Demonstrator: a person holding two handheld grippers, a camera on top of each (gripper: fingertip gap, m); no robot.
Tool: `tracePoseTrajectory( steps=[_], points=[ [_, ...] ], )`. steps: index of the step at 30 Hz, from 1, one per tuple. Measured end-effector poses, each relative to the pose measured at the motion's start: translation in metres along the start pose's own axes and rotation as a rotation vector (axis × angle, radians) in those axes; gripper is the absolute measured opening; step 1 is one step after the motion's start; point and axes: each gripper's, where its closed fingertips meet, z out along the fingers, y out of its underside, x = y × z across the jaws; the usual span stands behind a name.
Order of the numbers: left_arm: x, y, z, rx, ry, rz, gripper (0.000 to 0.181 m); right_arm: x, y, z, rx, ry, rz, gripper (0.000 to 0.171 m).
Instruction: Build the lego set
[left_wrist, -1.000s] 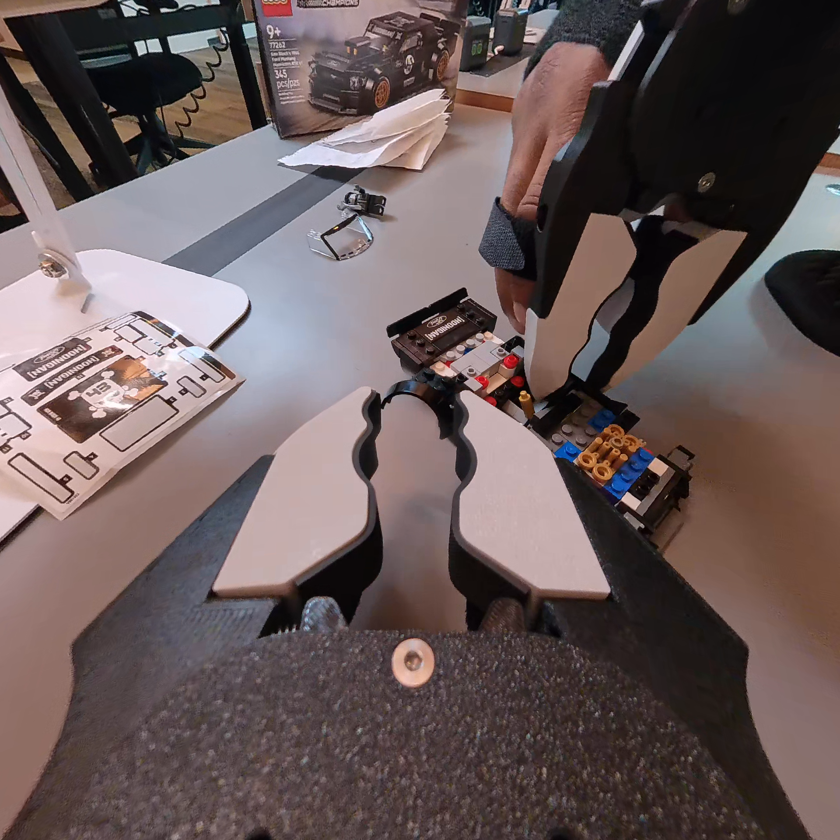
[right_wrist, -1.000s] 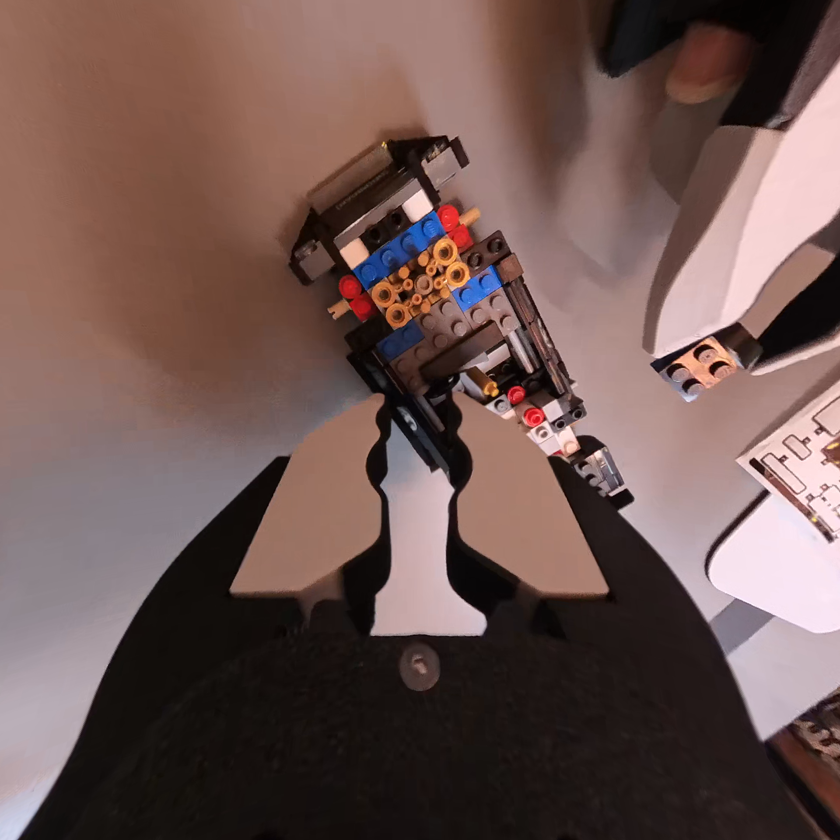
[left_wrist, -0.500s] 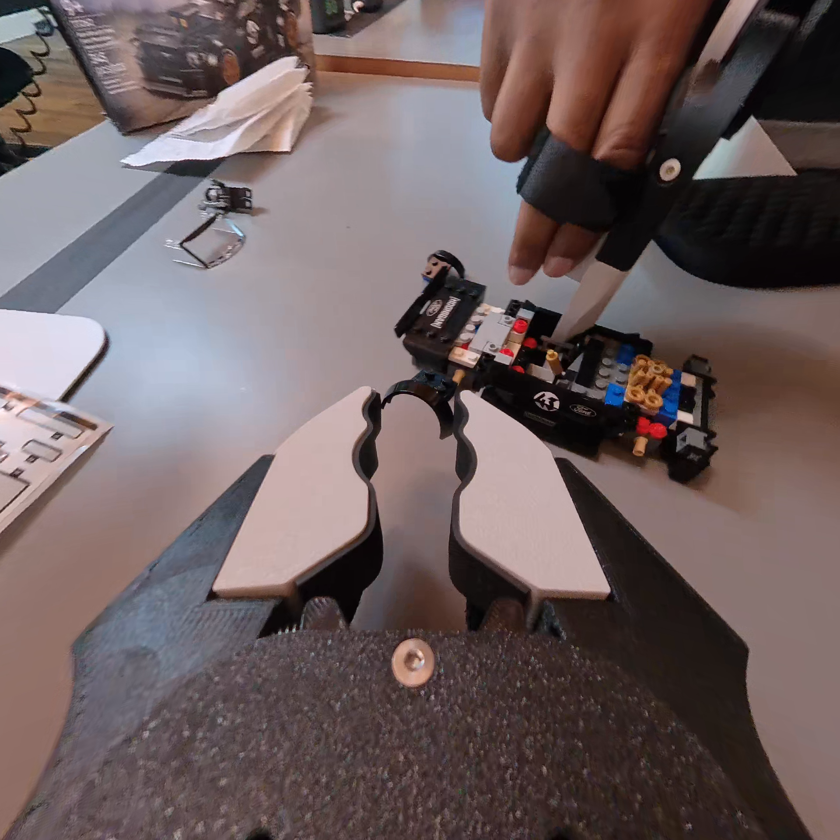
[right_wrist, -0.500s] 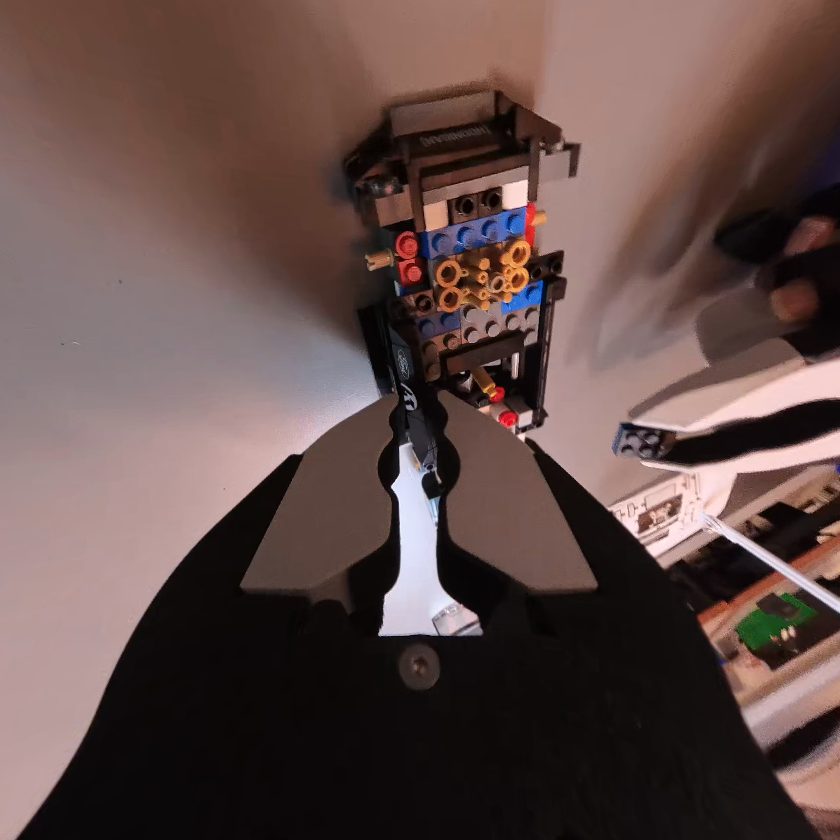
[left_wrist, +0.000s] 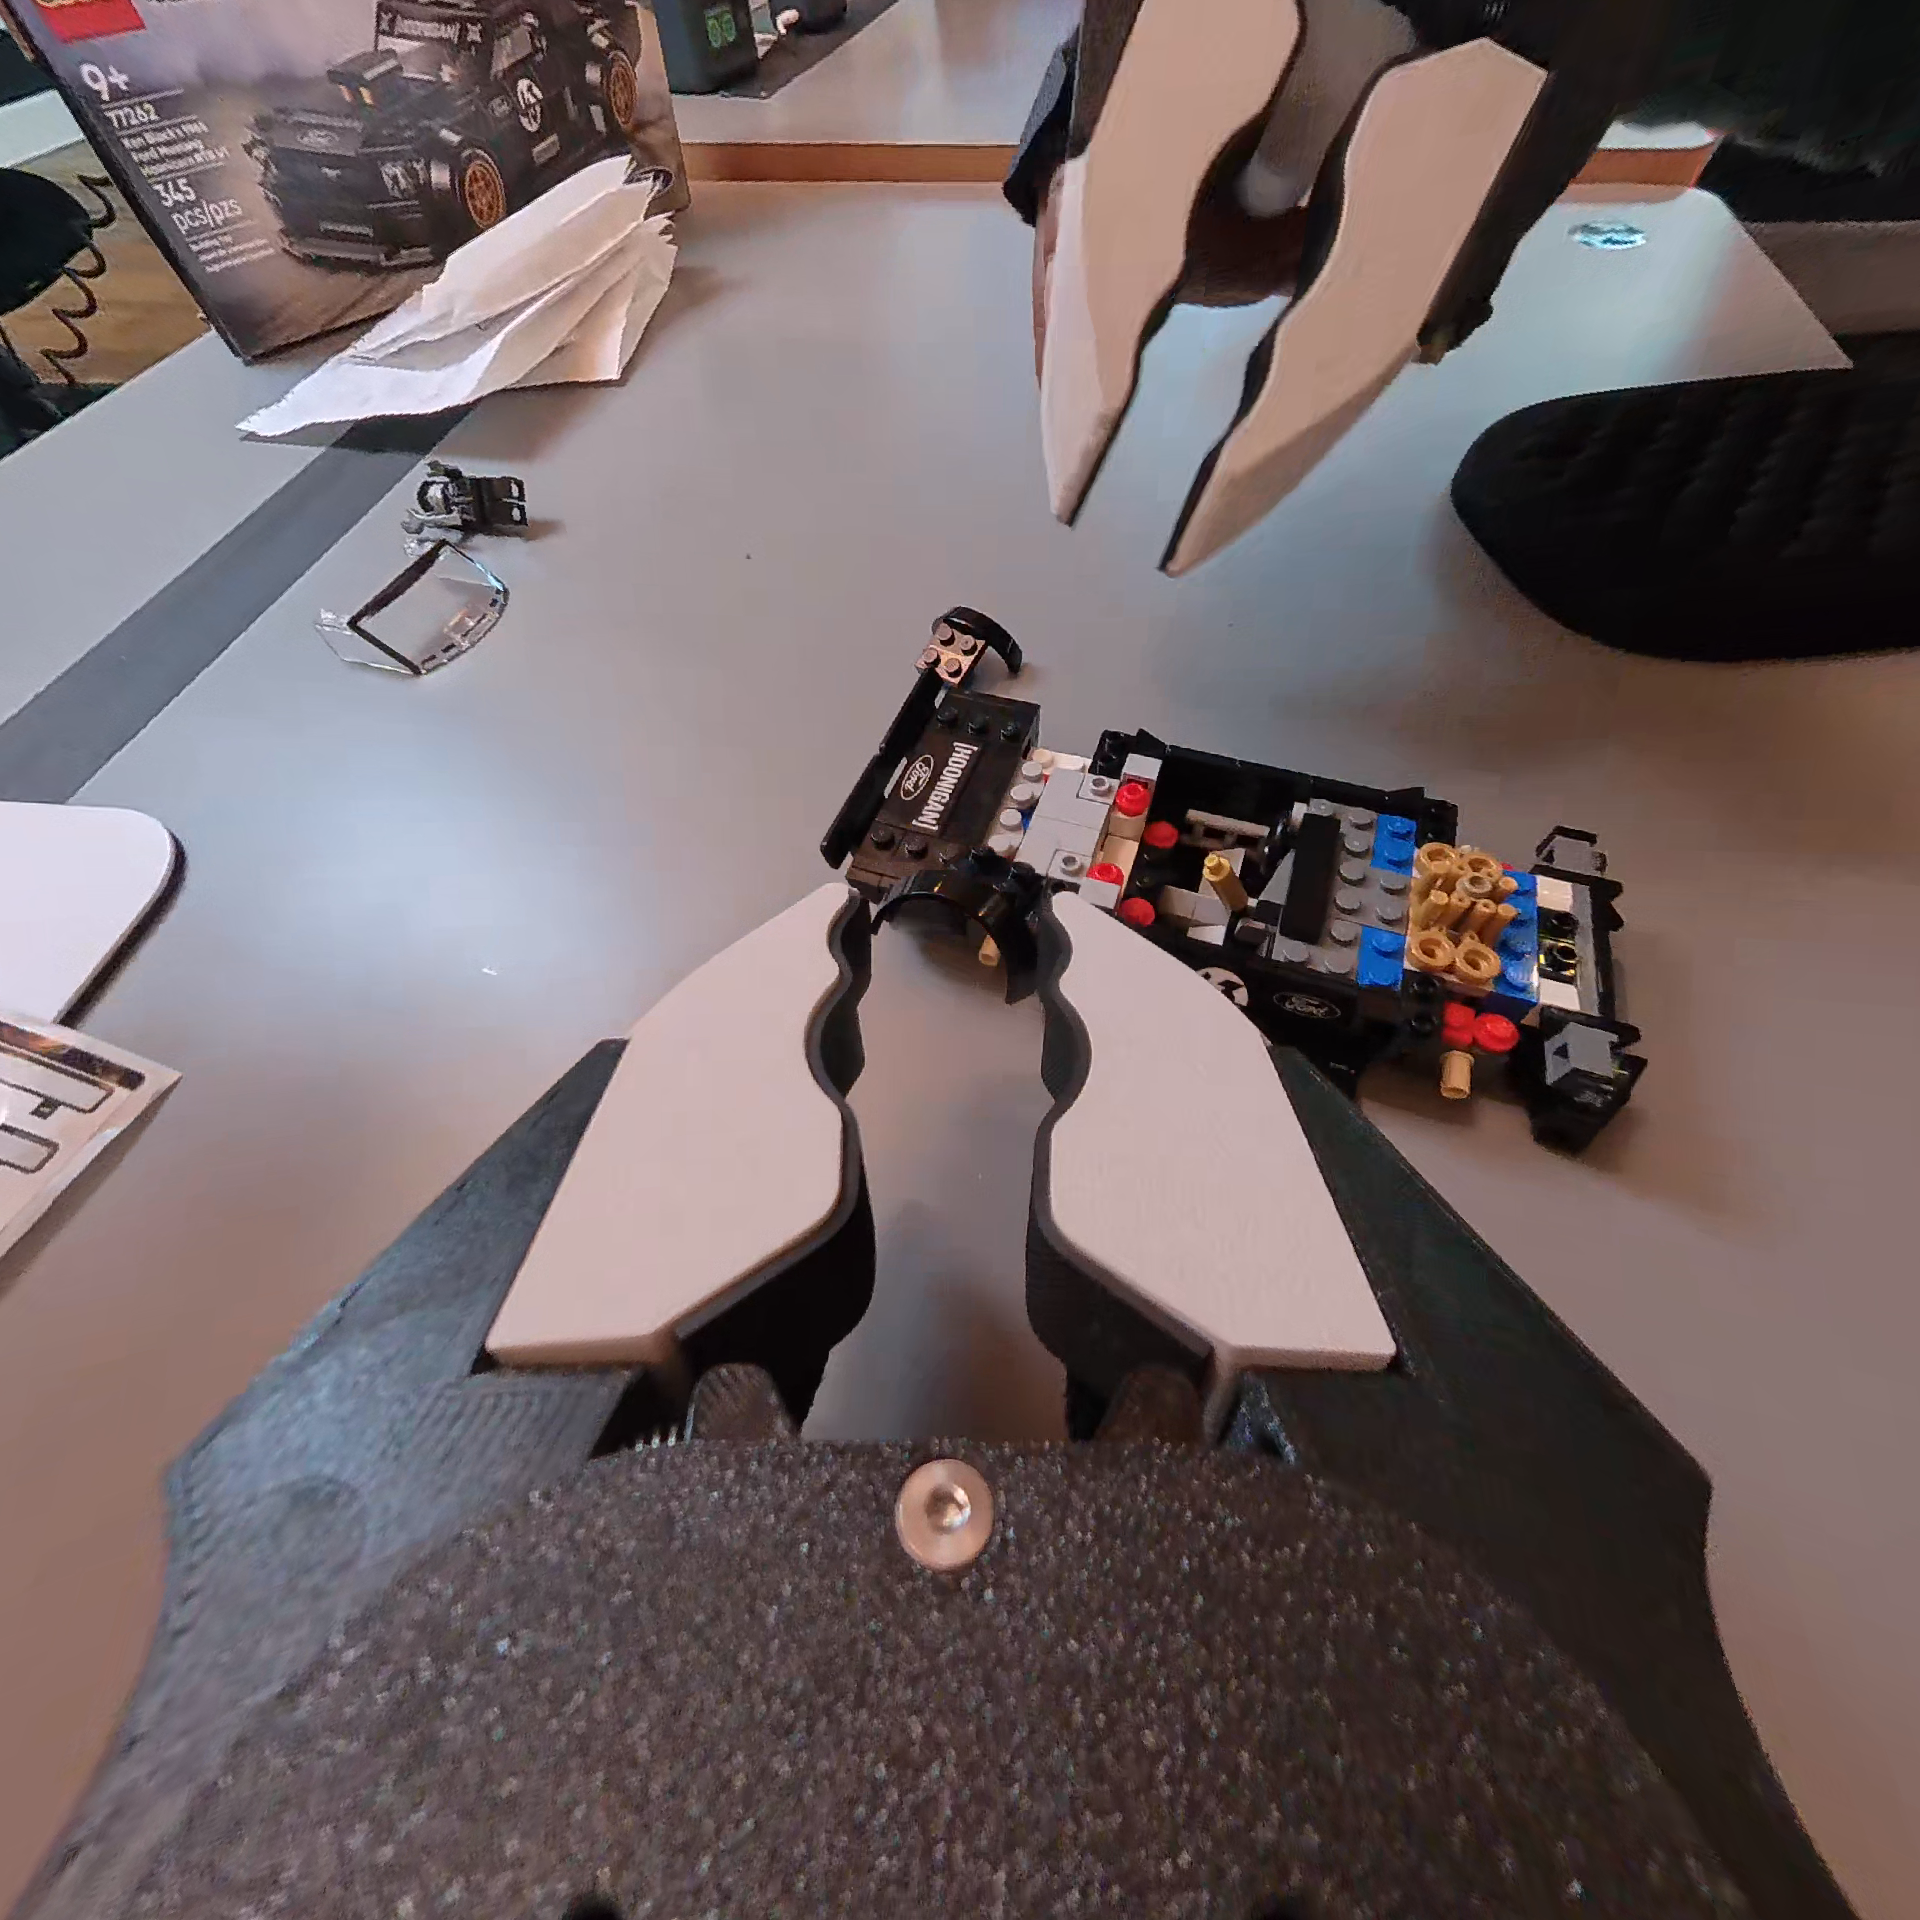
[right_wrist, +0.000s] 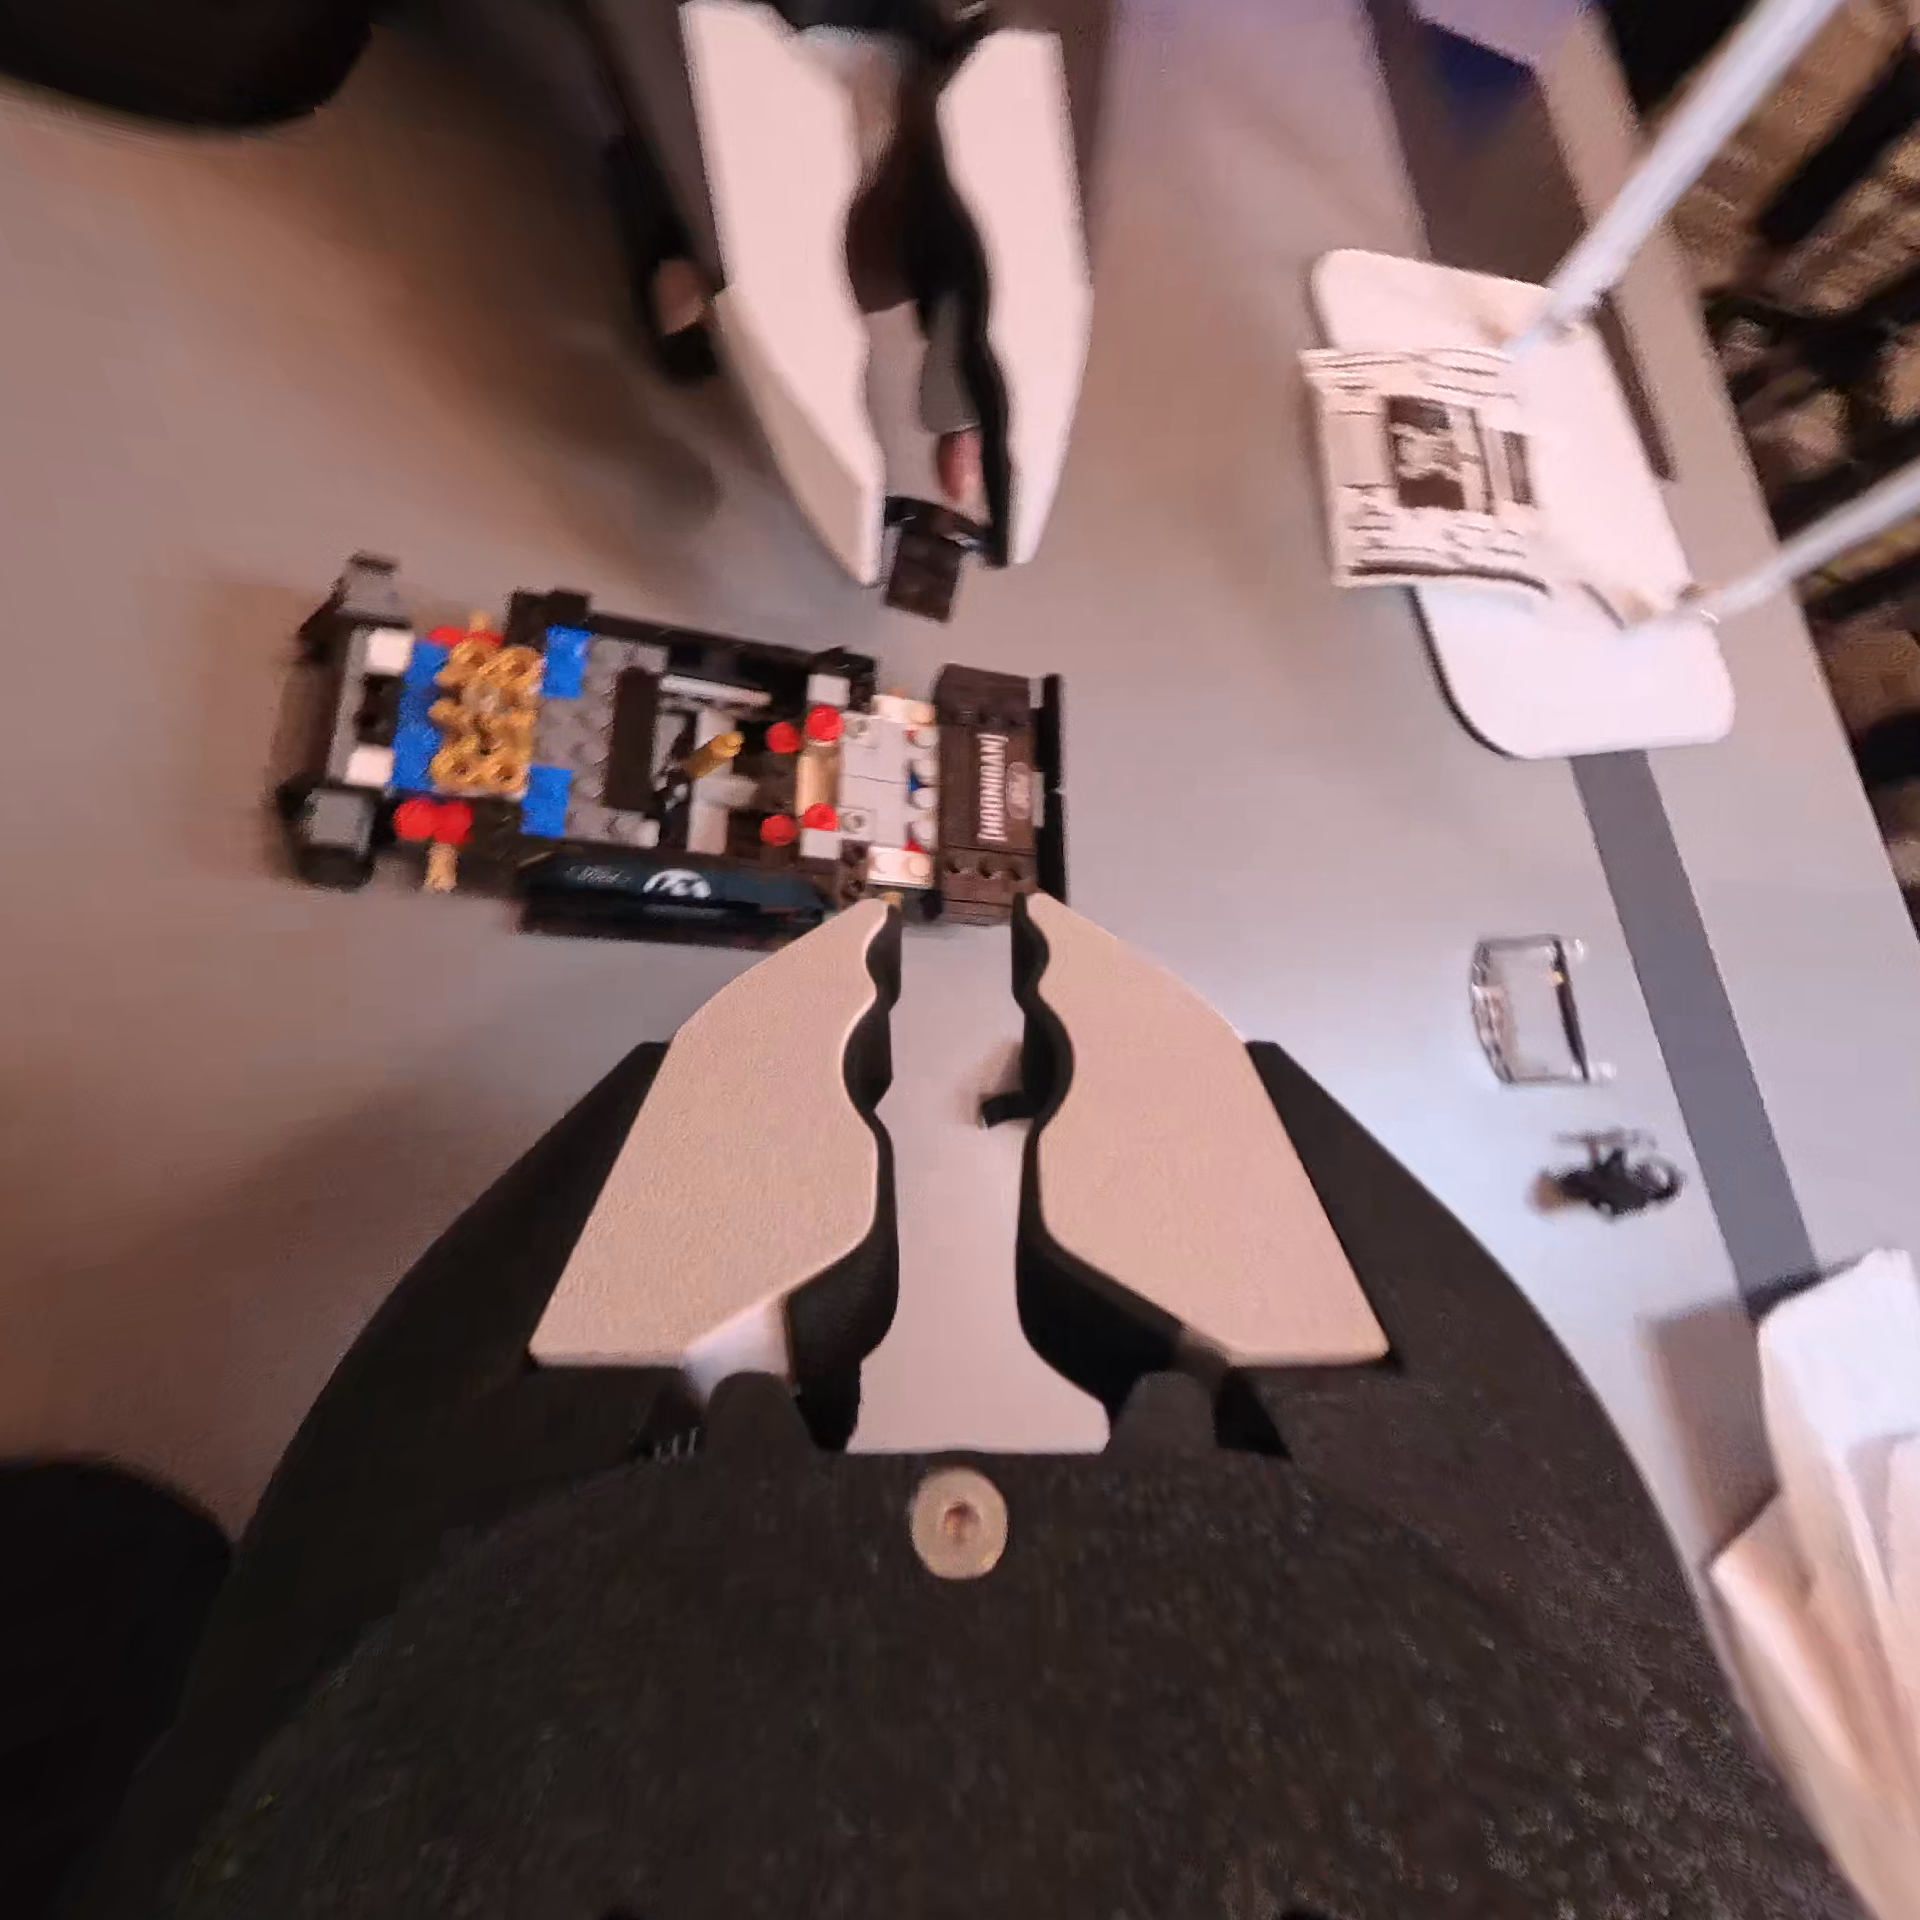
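Below, the car (left_wrist: 1236, 894) lies between fender-gripping left tongs (left_wrist: 951, 914) and parted, empty right tongs (right_wrist: 951, 909).

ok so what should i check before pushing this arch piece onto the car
1. Piece gripped: ok. The left claw is shut on the black arch piece at its tips.
2. Car seated: ok. The car lies studs up on the table.
3. Car braced: not ok. The right claw hangs open above the table, apart from the car.
4. Mounting studs free: cannot tell. The claw and piece hide that spot.
5. Loose arch out of the way: ok. It lies beyond the car's end.
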Motion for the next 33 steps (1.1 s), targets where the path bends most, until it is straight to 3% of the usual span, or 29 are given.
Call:
tracePoseTrajectory(
  steps=[7, 25, 33],
  points=[
    [-0.001, 0.001, 0.012, -0.039, 0.031, -0.002, 0.03, 0.02, -0.006, -0.005, 0.156, 0.153, 0.272, 0.005],
    [0.004, 0.01, 0.02, -0.124, 0.104, -0.061, 0.036, 0.003, -0.01, 0.019, 0.09, 0.081, 0.258, 0.006],
    [-0.006, 0.006, 0.0, -0.112, 0.075, -0.072, 0.041, 0.002, -0.008, 0.016, 0.088, 0.094, 0.261, 0.006]
  ],
)
